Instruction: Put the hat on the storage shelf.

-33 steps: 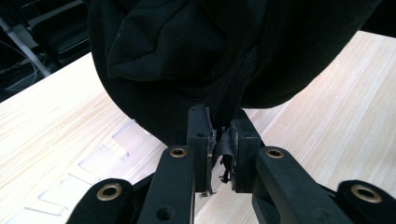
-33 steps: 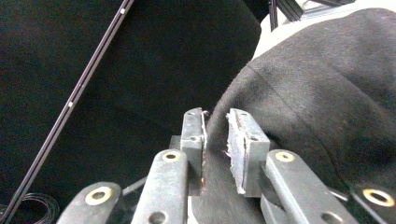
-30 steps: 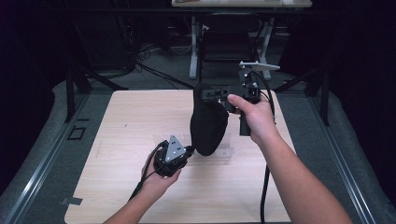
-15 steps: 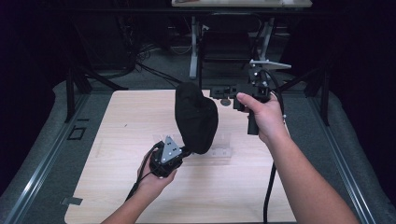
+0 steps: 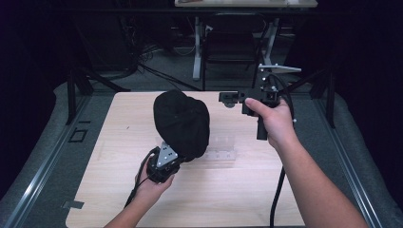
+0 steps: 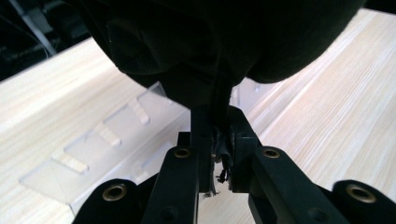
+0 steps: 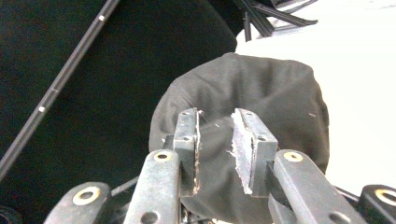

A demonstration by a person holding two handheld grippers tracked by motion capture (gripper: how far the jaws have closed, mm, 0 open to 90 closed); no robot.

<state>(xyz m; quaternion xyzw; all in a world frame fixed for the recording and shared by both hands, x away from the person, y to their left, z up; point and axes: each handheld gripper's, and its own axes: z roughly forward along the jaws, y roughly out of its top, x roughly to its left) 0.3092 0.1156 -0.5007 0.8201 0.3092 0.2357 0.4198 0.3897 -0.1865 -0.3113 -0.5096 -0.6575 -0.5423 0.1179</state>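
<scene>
Gripping one soft, rounded black cloth cap, left claw clamped; right claw just opening, holding nothing; pale wood-grain worktop.

Your right gripper has let go of the black cap, jaws just opened; the cap swung left.
</scene>
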